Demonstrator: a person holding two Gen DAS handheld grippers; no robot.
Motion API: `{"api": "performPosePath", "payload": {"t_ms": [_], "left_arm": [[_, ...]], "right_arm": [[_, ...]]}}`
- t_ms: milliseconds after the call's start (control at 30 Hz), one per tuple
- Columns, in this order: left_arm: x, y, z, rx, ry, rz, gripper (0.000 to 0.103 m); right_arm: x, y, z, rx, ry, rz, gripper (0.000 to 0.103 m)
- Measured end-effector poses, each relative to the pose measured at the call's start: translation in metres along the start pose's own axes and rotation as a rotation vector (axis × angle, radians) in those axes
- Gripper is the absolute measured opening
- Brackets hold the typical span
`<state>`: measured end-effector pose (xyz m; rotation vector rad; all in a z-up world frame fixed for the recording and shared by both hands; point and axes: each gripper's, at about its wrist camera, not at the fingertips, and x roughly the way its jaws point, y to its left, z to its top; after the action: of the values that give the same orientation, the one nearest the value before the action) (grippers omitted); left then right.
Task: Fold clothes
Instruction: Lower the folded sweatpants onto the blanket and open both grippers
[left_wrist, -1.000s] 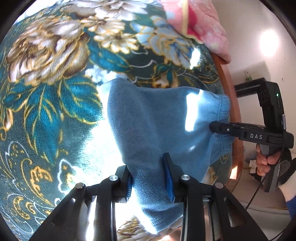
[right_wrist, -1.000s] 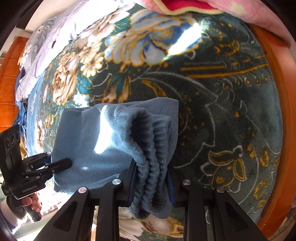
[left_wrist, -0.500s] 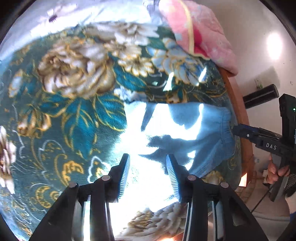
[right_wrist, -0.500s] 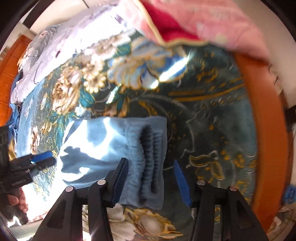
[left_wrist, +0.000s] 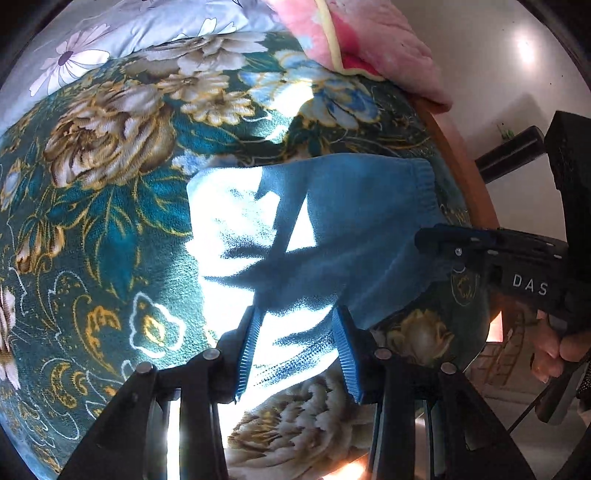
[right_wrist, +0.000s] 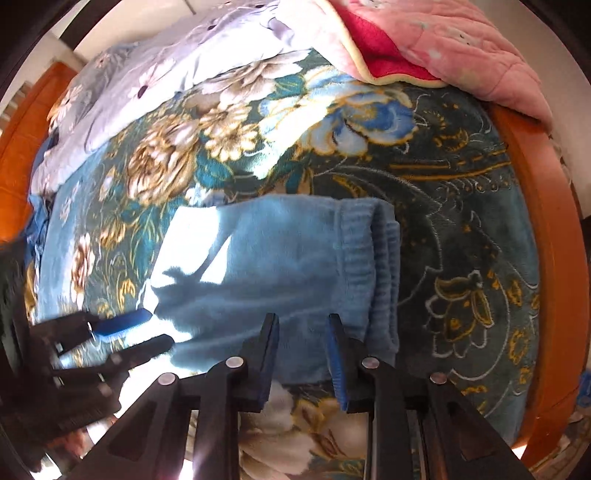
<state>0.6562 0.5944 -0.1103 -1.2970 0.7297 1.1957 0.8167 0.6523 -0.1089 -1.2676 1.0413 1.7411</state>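
Two grippers open, folded blue garment lying on the bedspread

Two views show the same bed from opposite ends of the garment. At far left in the right wrist view, a pale flowered quilt (right_wrist: 155, 74) lies bunched along the far side of the green floral bedspread (right_wrist: 461, 206), out of the way of the folding area. Next comes the left gripper (left_wrist: 295, 354), jaws spread apart with nothing between them; its blue pads hang just above the sunlit near edge of the blue garment (left_wrist: 332, 229). From the other camera it (right_wrist: 140, 332) sits at that same end of the cloth, though blur hides whether it touches.

The garment lies flat in a rough rectangle in the middle of the bedspread, apparently doubled over, with its ribbed waistband (right_wrist: 373, 266) stacked in layers at the right-hand end. That stacking suggests a fold has been laid and the cloth set down to rest.

The right gripper (right_wrist: 301, 354) is likewise open and holds nothing, poised over the near edge beside the waistband. Both tools flank the cloth at its two ends, which reads as readiness to pinch the corners for another fold or to smooth it.

Further right, a pink blanket (right_wrist: 461, 40) is heaped over the wooden bed frame (right_wrist: 546, 229), well apart from the garment.
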Motion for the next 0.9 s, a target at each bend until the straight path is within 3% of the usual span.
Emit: {"api": "performPosePath", "payload": {"t_ms": [167,233,467,567,767,900], "left_arm": [[0.004,0.005,-0.001,-0.018,0.023,-0.004,0.042],[0.005,0.006,0.0,-0.015,0.028,-0.01,0.042],[0.019,0.008,0.0,0.001,0.066,-0.004,0.042],[0.006,0.004,0.007,0.017,0.041,-0.022,0.042],[-0.013,0.005,0.037,-0.009,-0.039,-0.035,0.042],[0.002,0.022,0.054,-0.058,-0.019,-0.026,0.043]], "right_arm": [[0.006,0.002,0.003,-0.043,0.042,-0.031,0.027],[0.01,-0.006,-0.004,-0.031,0.06,-0.039,0.021],[0.022,-0.02,-0.015,0.012,0.076,-0.03,0.02],[0.022,-0.019,-0.014,0.012,0.083,-0.026,0.02],[-0.01,-0.008,0.004,-0.035,-0.002,-0.008,0.02],[-0.009,-0.012,0.026,-0.029,-0.04,-0.009,0.02]]}}
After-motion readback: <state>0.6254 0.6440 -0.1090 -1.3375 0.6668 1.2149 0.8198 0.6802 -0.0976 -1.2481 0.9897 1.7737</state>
